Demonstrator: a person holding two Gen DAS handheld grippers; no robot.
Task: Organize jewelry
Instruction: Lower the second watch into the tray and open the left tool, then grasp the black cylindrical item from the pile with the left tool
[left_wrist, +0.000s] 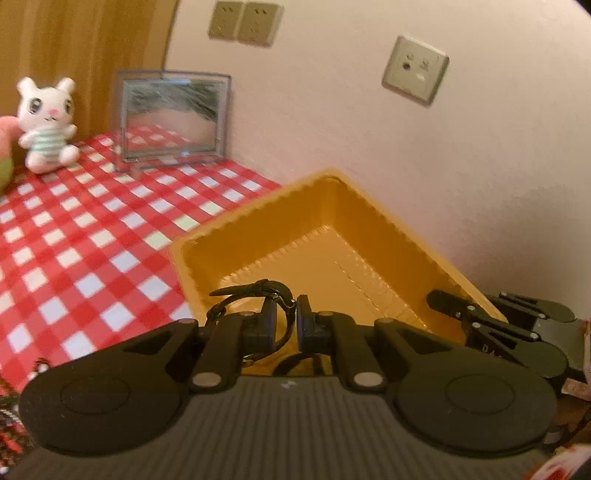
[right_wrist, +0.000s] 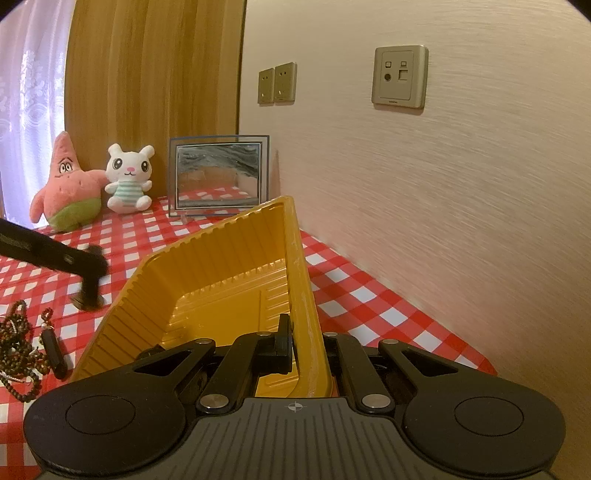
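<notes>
A yellow ribbed plastic tray (left_wrist: 369, 229) stands tilted on the red-checked cloth near the wall. My left gripper (left_wrist: 286, 321) hovers over the tray's near part, shut on a thin black cord bracelet (left_wrist: 251, 287) with a metal clasp; the loop sticks up and to the left of the pads. My right gripper (right_wrist: 306, 343) is shut on the tray's right wall (right_wrist: 301, 288), one pad inside and one outside, and it shows at the right of the left wrist view too (left_wrist: 471, 301). In the right wrist view the left gripper (right_wrist: 86, 295) is a dark blur left of the tray.
Brown bead strings (right_wrist: 18, 350) and a black pendant (right_wrist: 55, 350) lie left of the tray. At the back stand a pink starfish plush (right_wrist: 70, 184), a white rabbit plush (right_wrist: 127, 181) and a framed picture (right_wrist: 218, 175). The wall (right_wrist: 443, 221) runs close along the right.
</notes>
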